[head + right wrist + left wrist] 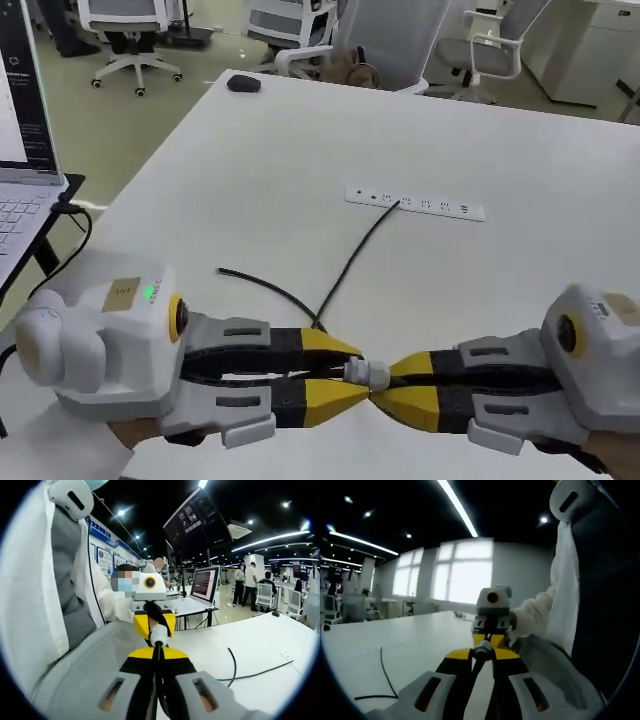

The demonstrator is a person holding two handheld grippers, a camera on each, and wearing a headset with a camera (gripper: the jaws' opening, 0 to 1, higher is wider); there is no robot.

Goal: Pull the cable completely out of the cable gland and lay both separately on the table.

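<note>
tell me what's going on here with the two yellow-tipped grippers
A person holds a gripper in each hand over a white table. The left gripper and right gripper meet tip to tip, both shut on a small white cable gland. A black cable trails across the table behind them. Nothing has been laid down separately yet.

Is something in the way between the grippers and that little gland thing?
No, nothing visible. The left gripper and the right gripper are both closed on the cable gland, tip to tip, one from each side.
</note>
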